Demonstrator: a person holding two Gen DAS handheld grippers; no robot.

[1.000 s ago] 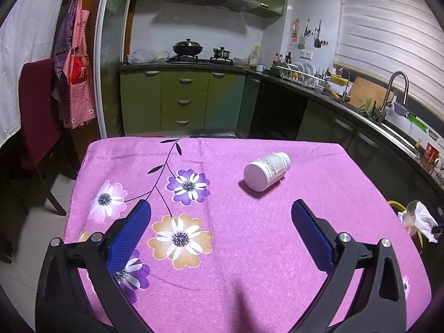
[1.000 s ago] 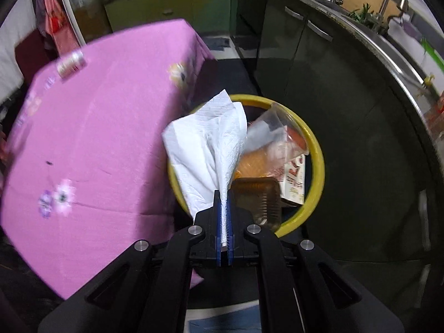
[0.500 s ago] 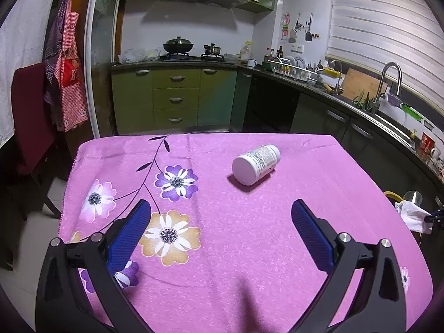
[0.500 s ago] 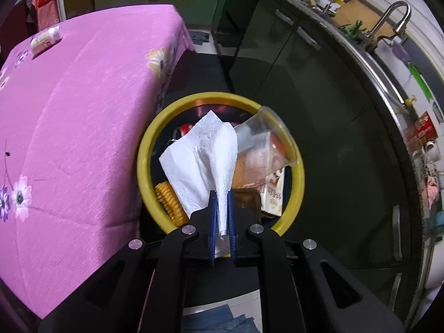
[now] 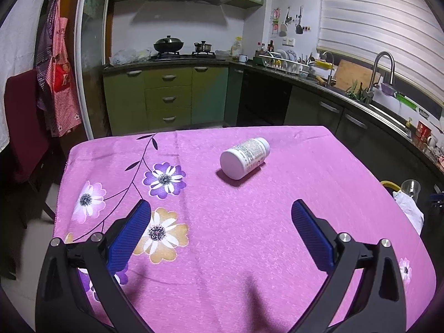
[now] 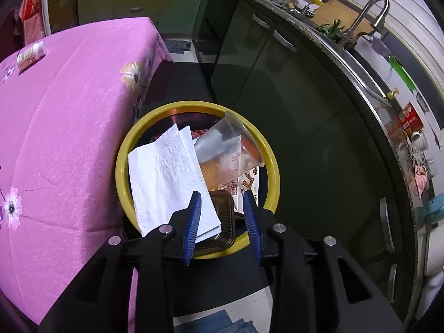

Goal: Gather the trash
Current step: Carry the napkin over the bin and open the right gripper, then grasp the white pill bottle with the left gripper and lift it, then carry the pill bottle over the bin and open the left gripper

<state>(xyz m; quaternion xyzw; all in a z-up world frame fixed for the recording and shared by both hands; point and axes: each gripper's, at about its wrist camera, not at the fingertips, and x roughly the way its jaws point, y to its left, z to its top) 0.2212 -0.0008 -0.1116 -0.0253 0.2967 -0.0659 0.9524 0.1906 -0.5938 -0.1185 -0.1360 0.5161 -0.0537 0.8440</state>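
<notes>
Parted jaws on the right gripper (image 6: 222,198) hang above the yellow-rimmed bin (image 6: 273,166), white paper towel (image 6: 166,177) lying free inside beside a clear plastic cup (image 6: 230,147). Left gripper (image 5: 220,211) spreads wide over the pink tablecloth (image 5: 277,194); only its view shows the white pill bottle (image 5: 244,157) clearly, toward the far edge.

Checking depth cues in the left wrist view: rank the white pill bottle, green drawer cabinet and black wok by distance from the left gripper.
From the left gripper:
1. White pill bottle, lying on the pink tablecloth just ahead.
2. Green drawer cabinet, beyond the table's far edge.
3. Black wok, on the stove above it, marginally farther.
</notes>
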